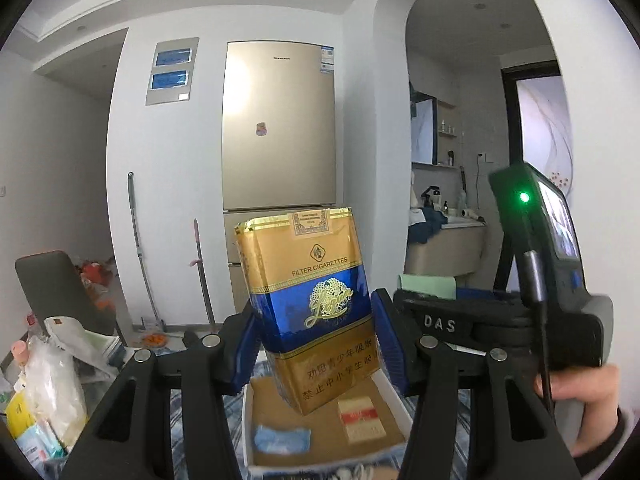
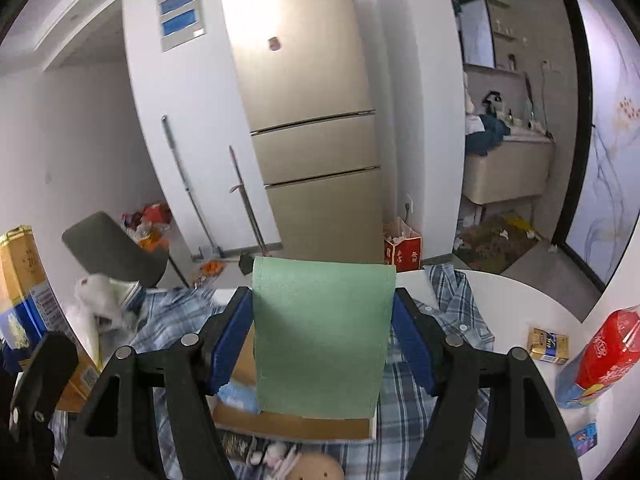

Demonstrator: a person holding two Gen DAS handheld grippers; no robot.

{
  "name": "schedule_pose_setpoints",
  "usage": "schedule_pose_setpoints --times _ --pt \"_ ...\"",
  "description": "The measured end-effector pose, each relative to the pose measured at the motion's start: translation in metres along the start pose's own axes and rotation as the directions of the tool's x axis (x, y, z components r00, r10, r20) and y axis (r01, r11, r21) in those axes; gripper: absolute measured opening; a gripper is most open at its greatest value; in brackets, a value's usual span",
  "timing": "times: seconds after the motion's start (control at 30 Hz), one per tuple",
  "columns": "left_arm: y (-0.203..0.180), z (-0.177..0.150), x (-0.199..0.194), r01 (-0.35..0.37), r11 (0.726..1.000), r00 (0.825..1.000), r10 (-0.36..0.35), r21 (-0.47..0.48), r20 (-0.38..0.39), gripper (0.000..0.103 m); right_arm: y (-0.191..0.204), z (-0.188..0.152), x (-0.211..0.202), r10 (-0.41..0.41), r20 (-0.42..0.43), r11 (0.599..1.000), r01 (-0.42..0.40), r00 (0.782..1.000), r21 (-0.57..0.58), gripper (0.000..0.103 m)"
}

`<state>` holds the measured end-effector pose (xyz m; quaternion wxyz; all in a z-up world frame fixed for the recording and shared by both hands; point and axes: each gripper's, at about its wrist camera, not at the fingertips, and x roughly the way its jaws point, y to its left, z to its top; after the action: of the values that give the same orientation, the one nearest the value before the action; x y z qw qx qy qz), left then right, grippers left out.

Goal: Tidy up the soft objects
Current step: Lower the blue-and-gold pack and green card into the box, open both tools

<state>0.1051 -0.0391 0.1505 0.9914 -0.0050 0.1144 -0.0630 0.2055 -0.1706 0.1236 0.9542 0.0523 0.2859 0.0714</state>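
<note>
My left gripper (image 1: 314, 340) is shut on a gold and blue soft cigarette pack (image 1: 312, 300), held upright and tilted, high above a shallow cardboard box (image 1: 396, 396). In that box lie a red and white pack (image 1: 360, 420) and a light blue packet (image 1: 282, 438). My right gripper (image 2: 322, 344) is shut on a pale green soft pack (image 2: 322, 336), lifted over the same box (image 2: 296, 426). The right gripper's body, with a hand on its handle, shows at the right of the left wrist view, and the gold and blue pack (image 2: 20, 280) shows at the left edge of the right wrist view.
A blue plaid cloth (image 2: 448, 320) covers part of the white table (image 2: 532, 304). On the table lie a small gold pack (image 2: 548, 346), a red and blue bag (image 2: 600, 356) and plastic bags (image 1: 52, 392). A grey chair (image 2: 112, 252) and a fridge (image 2: 312, 120) stand beyond.
</note>
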Motion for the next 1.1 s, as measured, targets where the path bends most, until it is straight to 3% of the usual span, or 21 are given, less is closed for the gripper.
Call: schedule_pose_setpoints --times 0.13,0.27,0.5,0.6,0.77,1.1 --pt "0.006 -0.010 0.028 0.000 1.000 0.999 0.001 0.005 -0.038 0.055 -0.011 -0.013 0.025 0.070 -0.048 0.996 -0.068 0.996 0.058 0.068" --pt "0.012 -0.038 0.060 -0.014 1.000 0.991 0.016 0.020 -0.130 0.055 -0.015 -0.038 0.054 0.052 -0.113 0.999 -0.049 0.992 0.023 0.068" --pt "0.022 -0.080 0.107 -0.025 0.999 0.950 0.034 0.031 -0.310 0.055 -0.008 -0.068 0.097 0.057 -0.235 0.998 -0.062 0.970 -0.013 0.068" --pt "0.029 -0.095 0.122 -0.006 1.000 0.922 0.003 -0.006 -0.387 0.055 -0.004 -0.080 0.113 0.049 -0.308 0.997 -0.064 0.950 -0.039 0.068" --pt "0.038 -0.114 0.140 -0.041 0.999 0.875 0.034 -0.005 -0.482 0.055 -0.007 -0.097 0.136 0.032 -0.407 0.998 -0.049 0.913 -0.031 0.068" --pt "0.050 -0.136 0.160 -0.016 0.999 0.839 -0.004 -0.032 -0.544 0.055 -0.014 -0.112 0.157 0.050 -0.485 0.998 -0.056 0.873 0.002 0.069"
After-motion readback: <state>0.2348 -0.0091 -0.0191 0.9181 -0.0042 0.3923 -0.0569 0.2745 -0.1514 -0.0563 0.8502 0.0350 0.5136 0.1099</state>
